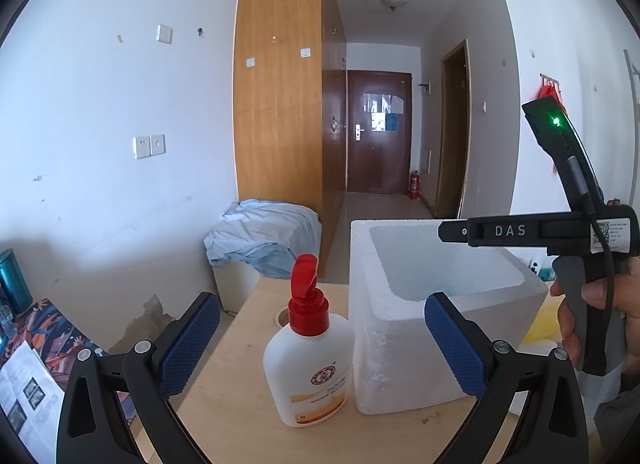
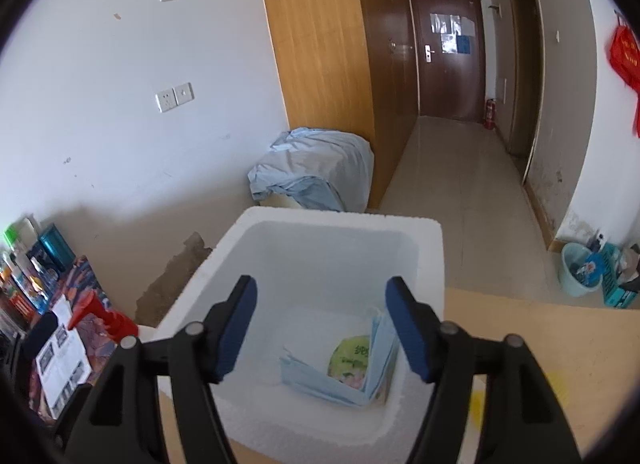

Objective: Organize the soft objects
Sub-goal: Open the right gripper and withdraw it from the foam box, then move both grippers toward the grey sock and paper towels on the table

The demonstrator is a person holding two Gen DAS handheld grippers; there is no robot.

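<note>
Right tool [image 2: 322, 328] spread, nothing between pads, hovering over white square foam box [image 2: 430, 260]. Soft blue tissue pack [image 2: 340, 378] lies on box floor just below tool. Left tool [image 1: 322, 344] spread, empty, white red-capped plastic pump bottle [image 1: 308, 368] ahead on wooden counter [image 1: 236, 404], touching box.

A crumpled pale-blue sheet [image 1: 262, 238] lies beside the wooden wardrobe [image 1: 280, 76]. A red fire extinguisher [image 1: 414, 184] stands near the dark door [image 1: 378, 132].

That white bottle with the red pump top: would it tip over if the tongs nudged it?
Probably, if nudged high: the bottle stands upright, taller than its base. Its smooth plastic looks slippery. The foam box close beside it might stop a fall that way.
</note>
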